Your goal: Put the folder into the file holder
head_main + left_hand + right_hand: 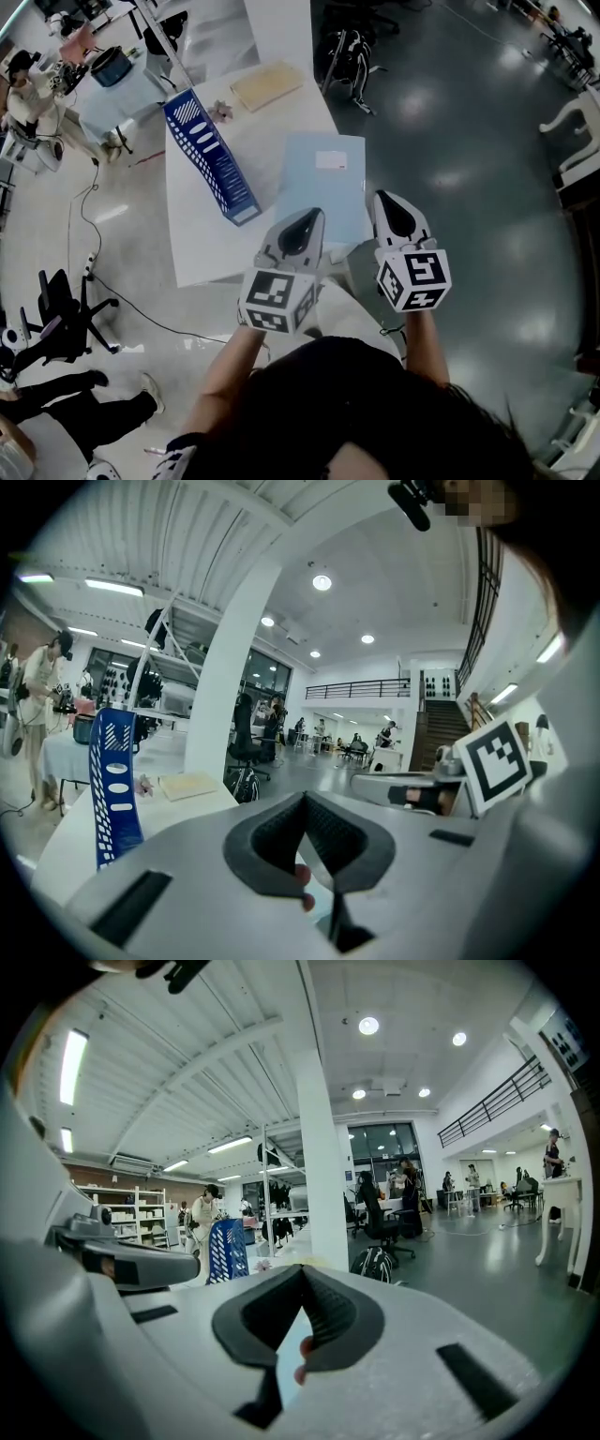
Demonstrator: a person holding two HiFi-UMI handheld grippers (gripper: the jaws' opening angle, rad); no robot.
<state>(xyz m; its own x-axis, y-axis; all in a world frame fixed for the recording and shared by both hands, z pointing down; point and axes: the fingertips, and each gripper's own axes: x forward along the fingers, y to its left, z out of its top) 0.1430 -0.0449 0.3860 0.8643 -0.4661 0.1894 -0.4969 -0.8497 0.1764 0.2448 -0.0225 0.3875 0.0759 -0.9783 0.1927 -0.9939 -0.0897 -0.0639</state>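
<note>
- Currently the step in hand is the carry: the pale blue folder [323, 183] is held roughly flat by its near edge, and its right part reaches past the edge of the counter [202, 248]
- Whether the folder's far end rests on the counter or hangs clear of it, I cannot tell
- Its near-left corner is pinched in the left hand-held gripper [302, 225], whose own view shows the dark pads pressed together on a pale blue sliver
- Its near-right corner is pinched the same way in the right hand-held gripper [394, 211], with a strip of folder caught between the closed pads
- To the folder's left the blue, slotted holder [211, 155] stands on the counter, just beside it and apparently not touching
- No part of the folder is in the holder yet, so the task looks about midway
- Next, I judge, the folder must be turned on edge, lined up with the holder's narrow mouth and lowered in before either grip lets go
- Both grips should turn together, or the thin folder may buckle or catch on the holder's rim
</note>
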